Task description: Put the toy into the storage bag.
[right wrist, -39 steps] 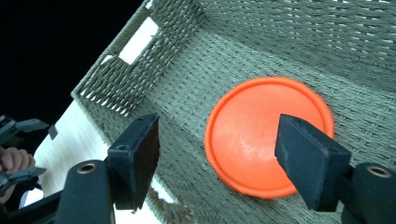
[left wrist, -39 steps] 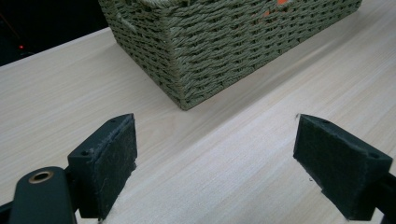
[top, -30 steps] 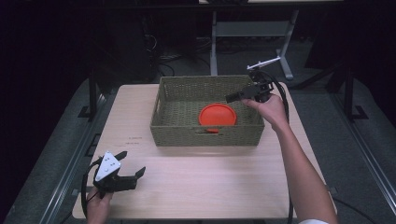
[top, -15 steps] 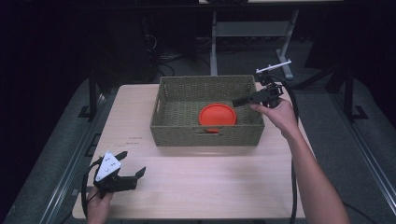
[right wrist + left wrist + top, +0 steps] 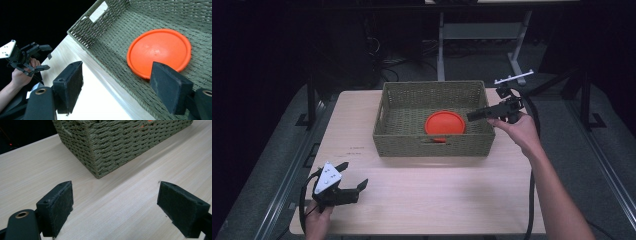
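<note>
At the near left corner of the pale wooden surface (image 5: 427, 190), the left hand (image 5: 318, 222) comes up from the bottom edge and holds the left tool (image 5: 354, 176) low and level, pointing right, jaws spread wide with nothing between them. Mid-surface stands the olive-green woven rectangular basket (image 5: 432, 145), with the round orange plastic disc (image 5: 445, 123) lying flat on its floor toward the right. The right forearm stretches up the right side, wrist bent inward, holding the right tool (image 5: 470, 117) above the basket's right rim, aimed left; its jaws stand wide apart and empty.
</note>
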A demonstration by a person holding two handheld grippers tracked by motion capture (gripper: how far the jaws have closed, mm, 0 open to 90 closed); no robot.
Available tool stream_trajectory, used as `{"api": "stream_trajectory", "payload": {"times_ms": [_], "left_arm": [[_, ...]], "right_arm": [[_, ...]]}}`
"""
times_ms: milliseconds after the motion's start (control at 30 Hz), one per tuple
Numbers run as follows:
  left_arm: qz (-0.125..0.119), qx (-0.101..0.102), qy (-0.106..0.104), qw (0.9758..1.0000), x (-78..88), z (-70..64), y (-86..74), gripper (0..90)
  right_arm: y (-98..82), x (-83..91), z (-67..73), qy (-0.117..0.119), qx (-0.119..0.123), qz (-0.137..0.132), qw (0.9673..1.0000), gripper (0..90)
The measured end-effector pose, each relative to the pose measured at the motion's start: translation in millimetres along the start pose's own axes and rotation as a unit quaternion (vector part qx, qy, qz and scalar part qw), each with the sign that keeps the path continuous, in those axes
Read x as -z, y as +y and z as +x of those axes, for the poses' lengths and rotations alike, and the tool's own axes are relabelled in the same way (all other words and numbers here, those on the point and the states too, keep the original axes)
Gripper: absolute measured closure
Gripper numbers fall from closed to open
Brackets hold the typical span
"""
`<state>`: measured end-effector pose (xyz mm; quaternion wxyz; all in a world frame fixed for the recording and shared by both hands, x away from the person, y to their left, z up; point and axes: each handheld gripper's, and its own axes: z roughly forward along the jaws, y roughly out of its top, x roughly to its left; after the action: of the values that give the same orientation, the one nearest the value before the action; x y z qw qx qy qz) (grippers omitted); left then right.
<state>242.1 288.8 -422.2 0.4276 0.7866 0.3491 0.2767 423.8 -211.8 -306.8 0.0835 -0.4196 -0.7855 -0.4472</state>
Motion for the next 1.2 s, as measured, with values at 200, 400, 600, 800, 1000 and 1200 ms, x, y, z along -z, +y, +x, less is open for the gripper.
{"api": "stream_trajectory", "payload": {"times_ms": [200, 400, 600, 800, 1000, 1200], "left_arm": [[-0.001, 0.003, 0.000, 1.0000, 0.2, 0.0, -0.1, 12.9], [0.000, 0.000, 0.001, 1.0000, 0.3, -0.5, 0.0, 12.9], [0.000, 0.001, 0.001, 1.0000, 0.5, -0.4, 0.0, 12.9], [0.000, 0.001, 0.002, 1.0000, 0.7, -0.2, 0.1, 12.9], [0.000, 0.001, 0.002, 1.0000, 0.7, -0.4, 0.2, 12.9], [0.000, 0.001, 0.002, 1.0000, 0.7, -0.5, 0.2, 12.8]], "right_arm": [[-5.8, 5.8, 2.0, 0.000, 0.003, -0.003, 1.0000, 25.6], [-13.0, 11.1, 3.7, 0.003, 0.002, -0.004, 1.0000, 25.1], [-19.8, 16.8, 5.5, 0.005, 0.004, -0.012, 0.9999, 24.2], [-27.3, 22.2, 7.7, 0.005, 0.006, -0.018, 0.9998, 23.2], [-35.3, 27.8, 10.1, 0.003, 0.009, -0.022, 0.9997, 21.4], [-44.4, 30.6, 10.9, 0.005, 0.010, -0.022, 0.9997, 20.8]]}}
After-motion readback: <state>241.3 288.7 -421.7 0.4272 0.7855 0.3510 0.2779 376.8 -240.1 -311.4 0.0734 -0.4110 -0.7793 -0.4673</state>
